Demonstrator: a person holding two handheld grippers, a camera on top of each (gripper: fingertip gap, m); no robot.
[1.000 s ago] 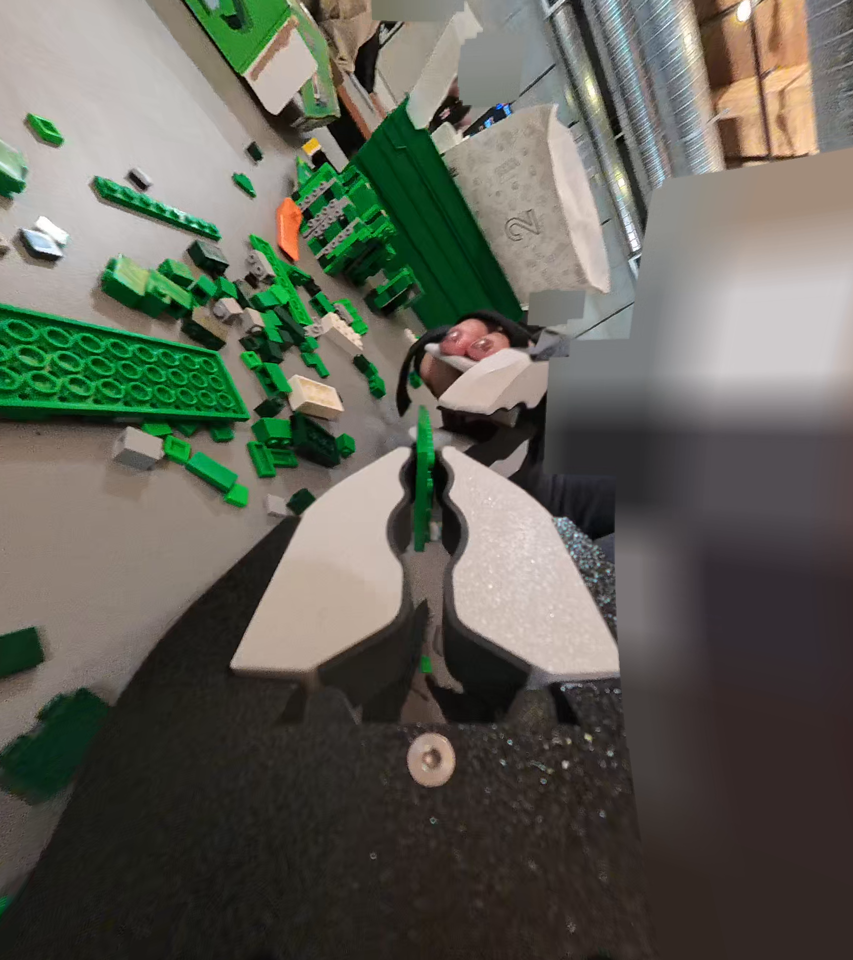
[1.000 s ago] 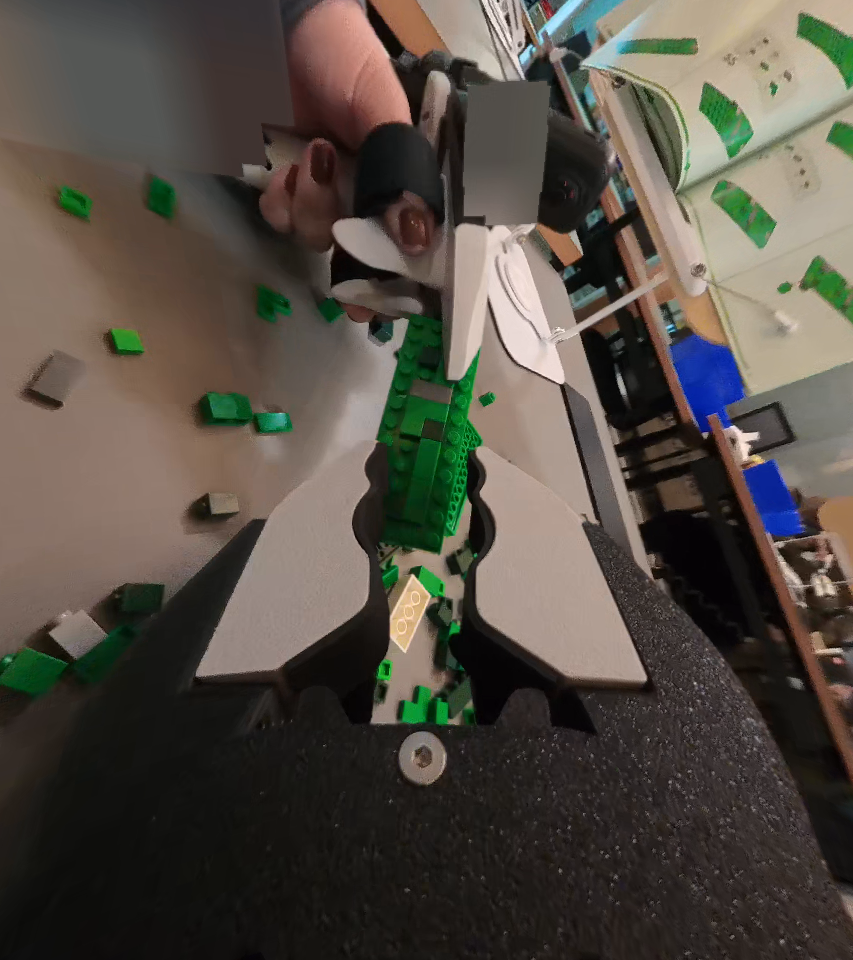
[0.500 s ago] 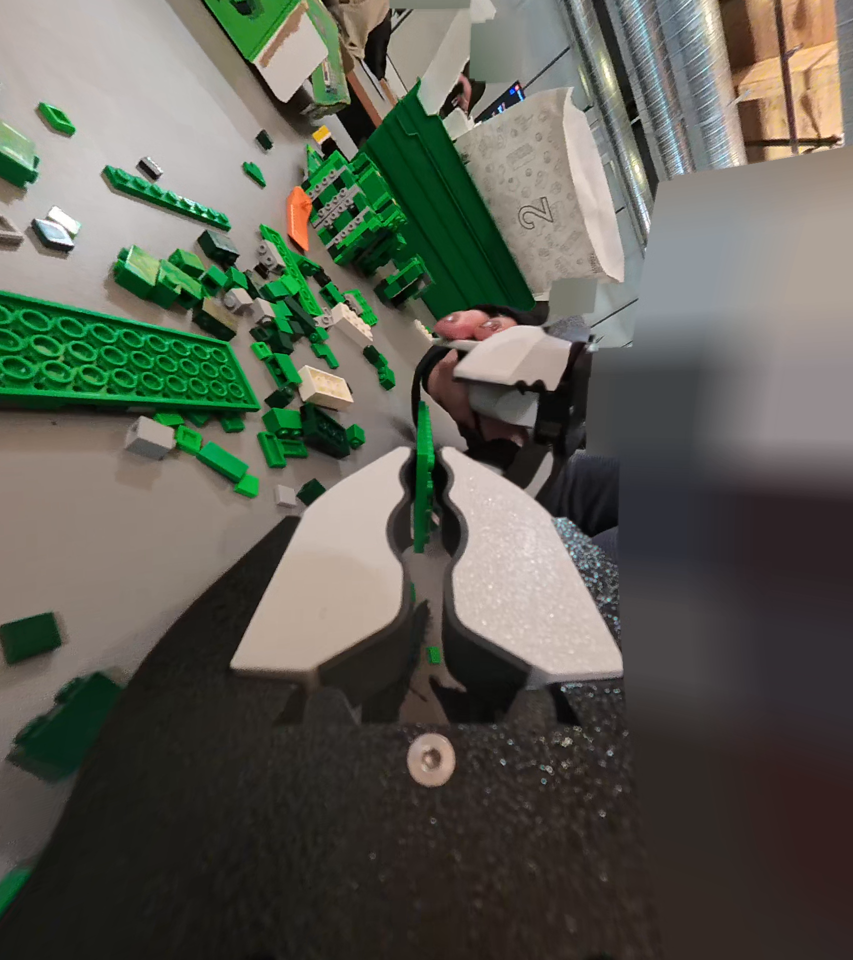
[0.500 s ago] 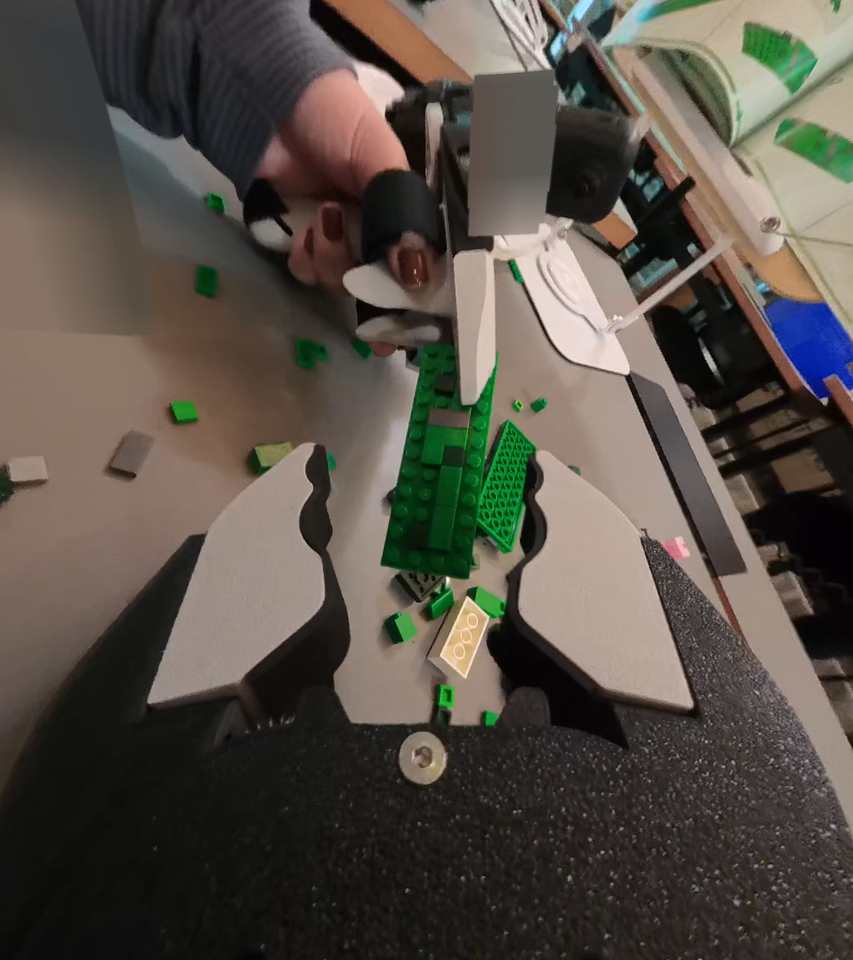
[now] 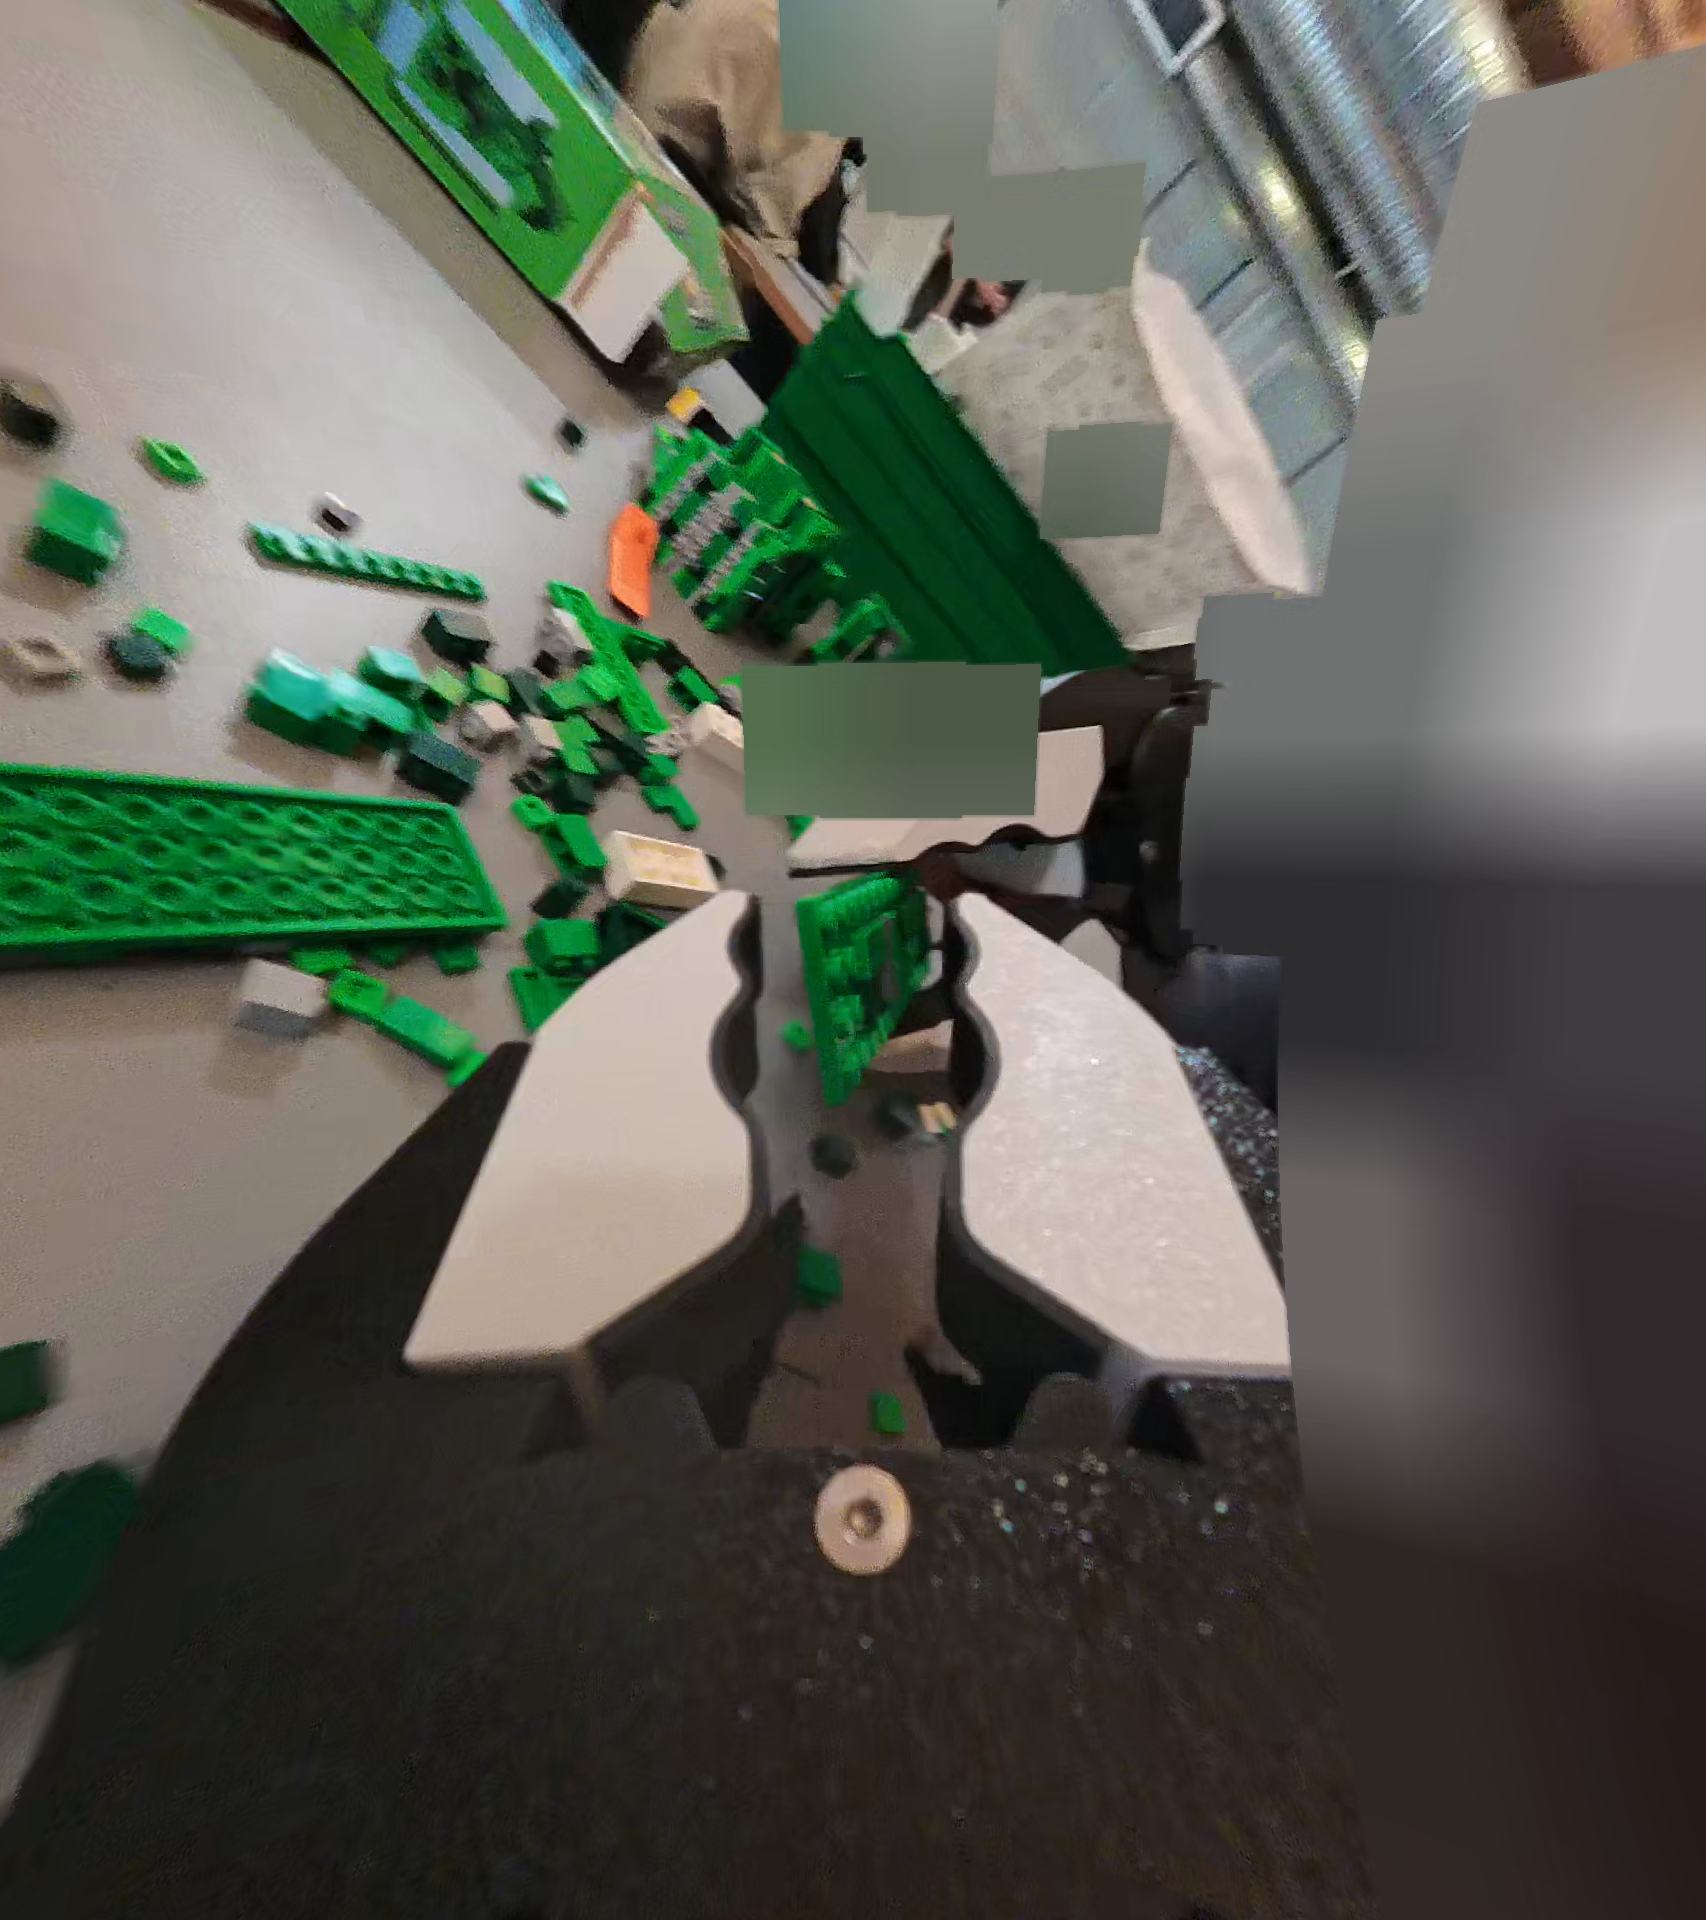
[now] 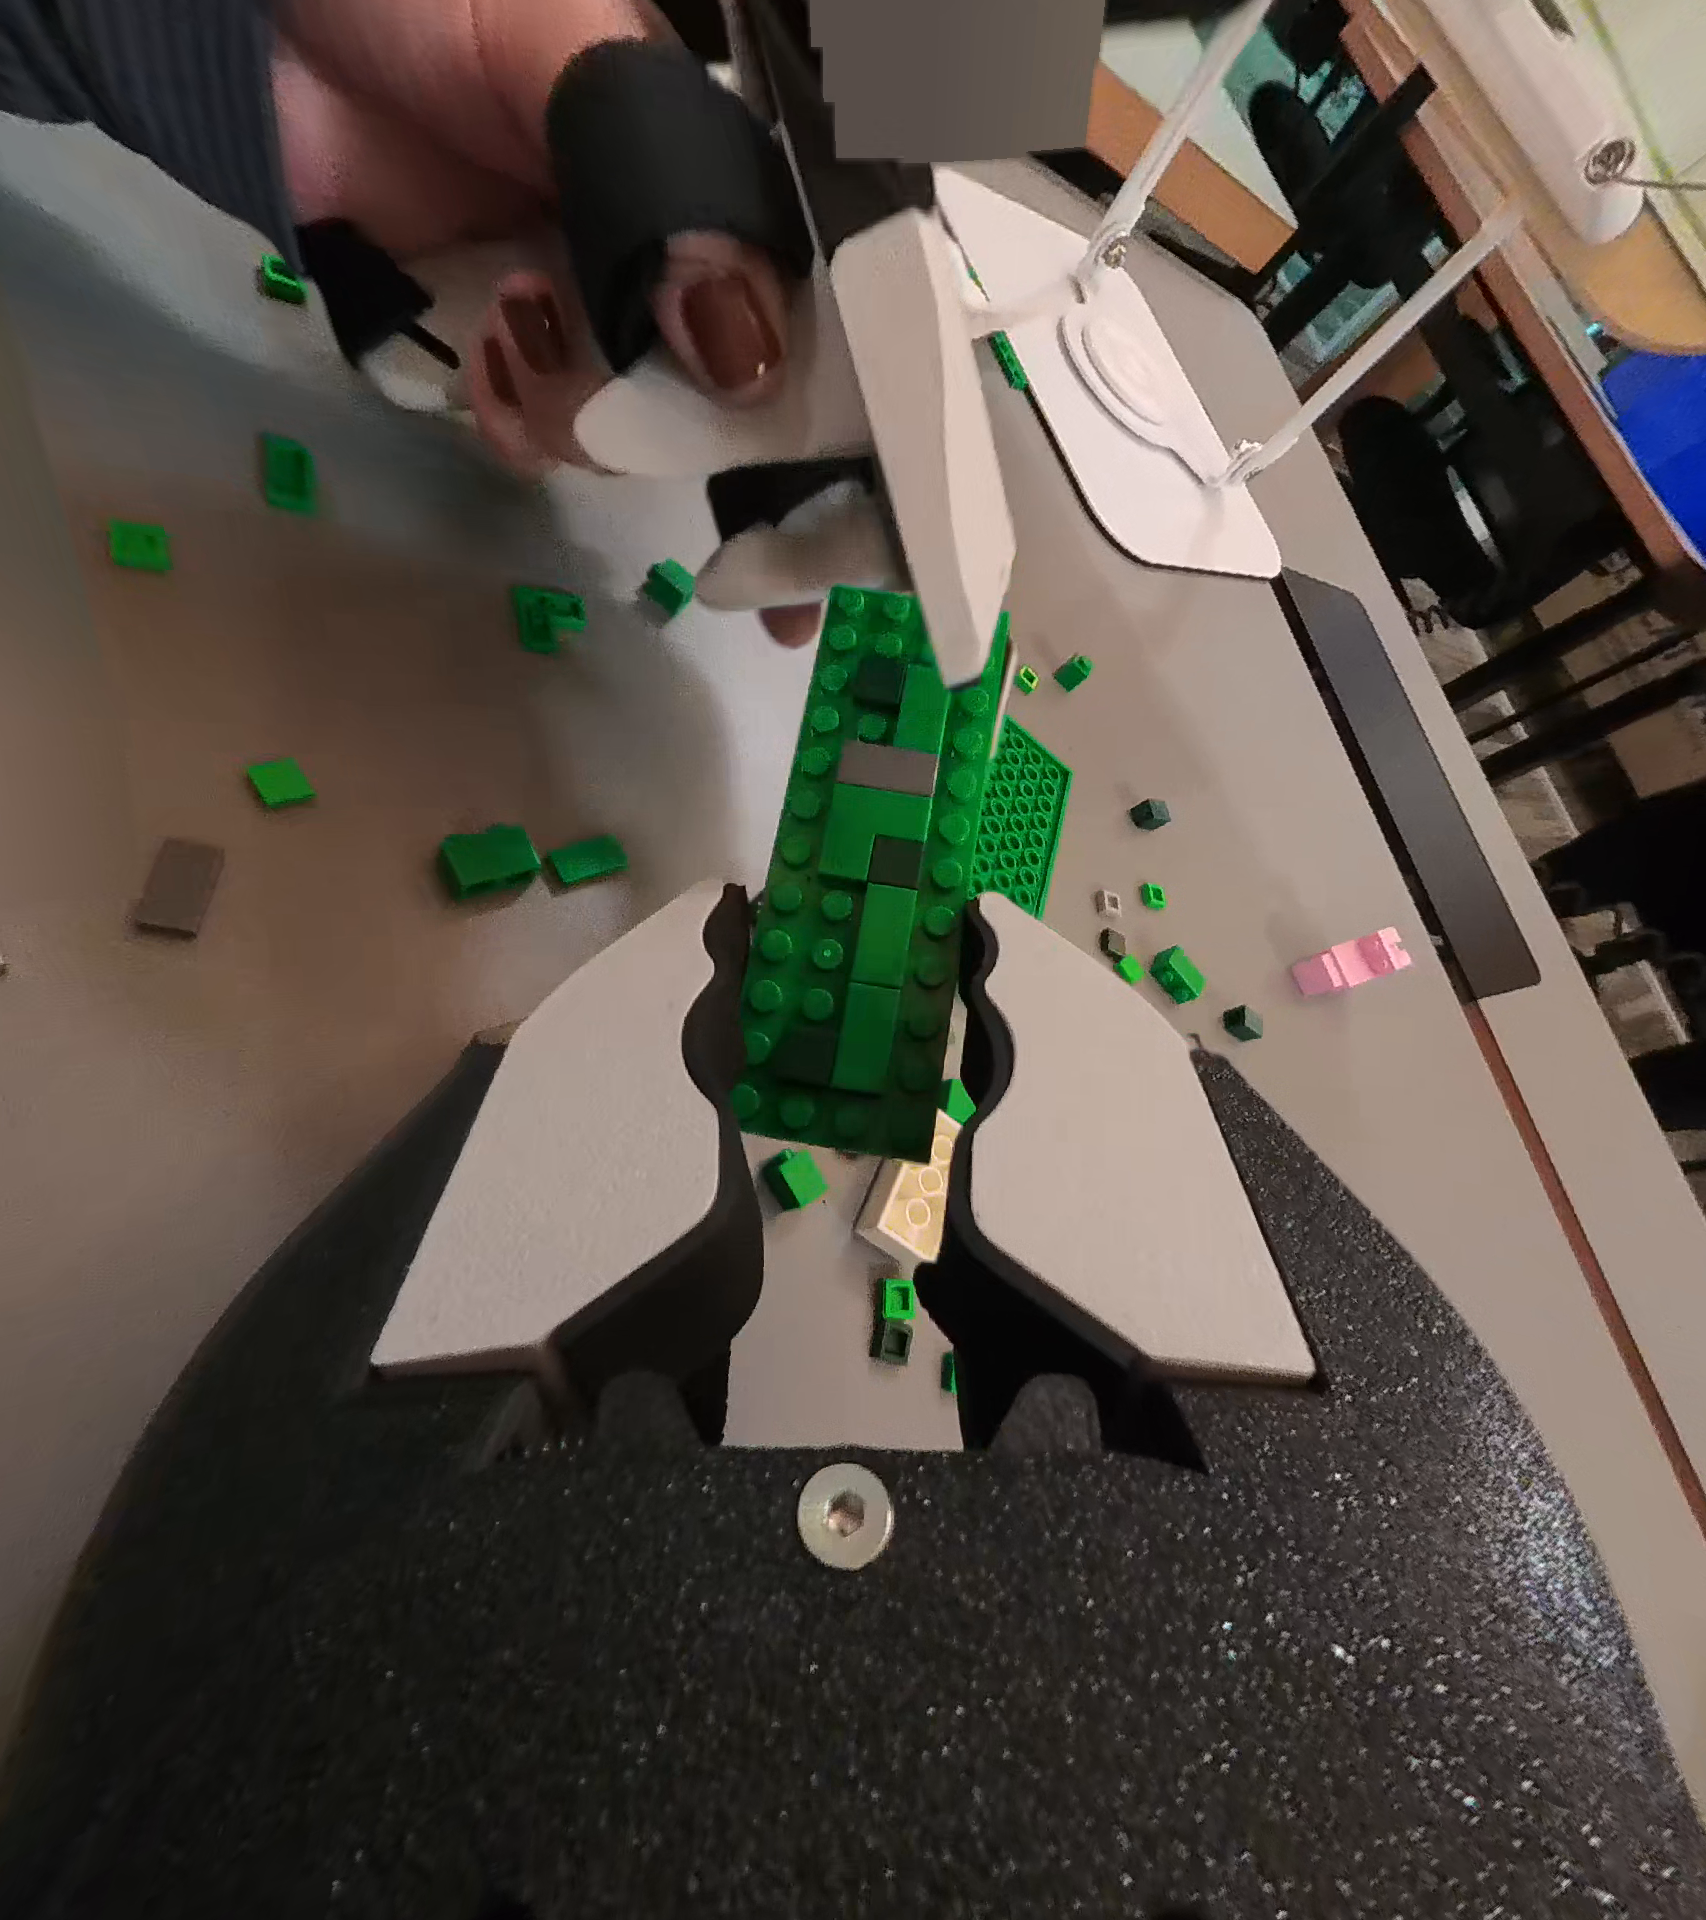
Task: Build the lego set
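A long green plate assembly with green and grey tiles down its middle sits between my right gripper's fingers, which are shut on its near end. It also shows in the left wrist view, tilted on edge. My left gripper is open, with its fingers either side of the plate and not pressing on it. In the right wrist view the left gripper is at the plate's far end, with one white finger lying over it. A hand holds that gripper.
A big green baseplate lies at the left, beside a pile of loose bricks, a partial build and a green box. A second green plate, a tan brick and a pink piece lie near the table edge.
My right gripper, open half a second ago, has closed on the plate's near end. My left gripper, shut on the plate's edge before, has opened.
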